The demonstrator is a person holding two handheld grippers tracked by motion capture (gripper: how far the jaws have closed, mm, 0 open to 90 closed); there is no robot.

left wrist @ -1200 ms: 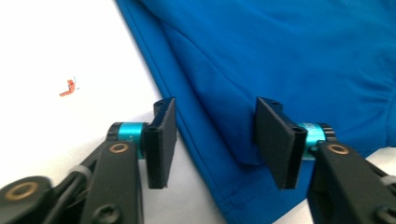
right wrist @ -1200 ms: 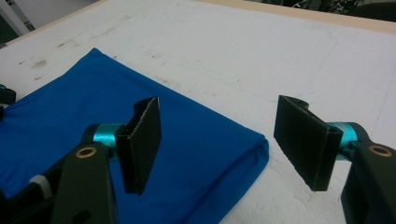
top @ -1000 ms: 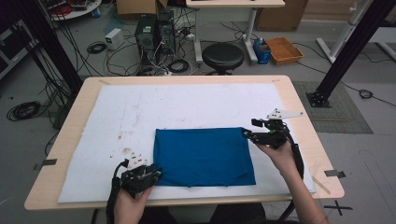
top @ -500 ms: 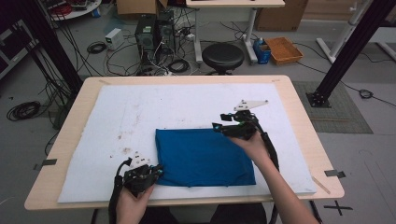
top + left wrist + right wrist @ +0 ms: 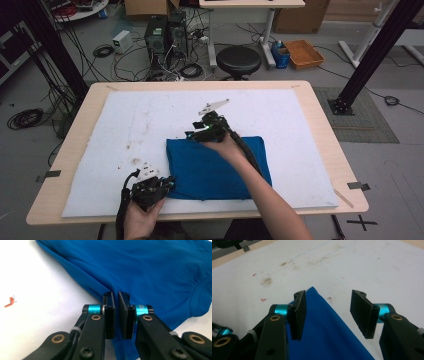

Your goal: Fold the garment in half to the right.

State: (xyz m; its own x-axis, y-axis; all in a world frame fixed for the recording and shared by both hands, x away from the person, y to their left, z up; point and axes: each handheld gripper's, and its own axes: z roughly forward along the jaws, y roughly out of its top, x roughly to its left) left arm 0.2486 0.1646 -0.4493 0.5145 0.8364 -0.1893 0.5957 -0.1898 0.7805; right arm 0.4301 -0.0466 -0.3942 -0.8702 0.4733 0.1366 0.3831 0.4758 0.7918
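1. The tabletop (image 5: pixel 320 125) carried a white mat (image 5: pixel 150 120), stained with small brown marks, on which all the work lay.
2. The blue T-shirt (image 5: pixel 220 170) lay folded into a compact rectangle on the near middle of the mat; its folded edges looked roughly square, so the early folds were judged done and at least one more fold or a smoothing left.
3. The right claw (image 5: pixel 196 135) stood at the far left corner of the T-shirt, its arm crossing over the cloth. In the right gripper view the claw (image 5: pixel 328 312) had its jaws spread wide, with the pointed blue corner (image 5: pixel 317 297) lying between them and not yet pinched.
4. The left claw (image 5: pixel 167 184) rested at the near left corner of the garment. In the left gripper view the claw (image 5: pixel 115 296) had its jaws drawn nearly together over the edge of the fabric (image 5: pixel 140 267); whether a layer was caught between them could not be told.
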